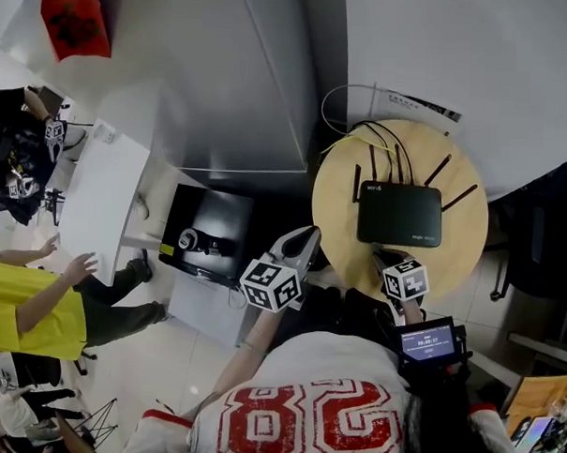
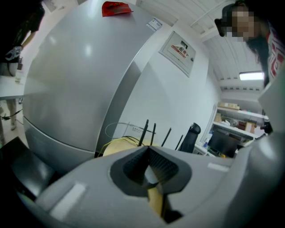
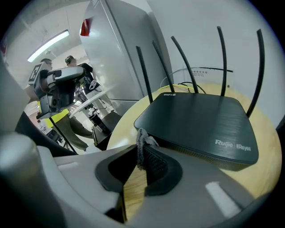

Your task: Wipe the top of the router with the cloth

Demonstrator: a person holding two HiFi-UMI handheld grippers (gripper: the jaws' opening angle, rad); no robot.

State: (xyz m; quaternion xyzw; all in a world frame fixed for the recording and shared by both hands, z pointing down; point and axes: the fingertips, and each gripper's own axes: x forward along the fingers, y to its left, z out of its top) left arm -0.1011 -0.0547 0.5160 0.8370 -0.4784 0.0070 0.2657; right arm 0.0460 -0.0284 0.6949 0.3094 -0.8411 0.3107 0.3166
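Cabinet: the large grey cabinet (image 1: 224, 77) stands beside the table.
Table: the round wooden table (image 1: 466, 243) carries the router, with cables trailing off its far side.
Router: the flat black router (image 1: 399, 214) lies in the middle of the table with four antennas up.
Left gripper: the left gripper (image 2: 148, 149) is off the table's left edge, its jaws pressed together on nothing.
Right gripper: the right gripper (image 3: 141, 144) is over the table's near side, pinching the cloth.
Cloth: only a small grey tuft of the cloth (image 3: 141, 138) shows at the jaw tips, just beside the router's near edge, not on its top.
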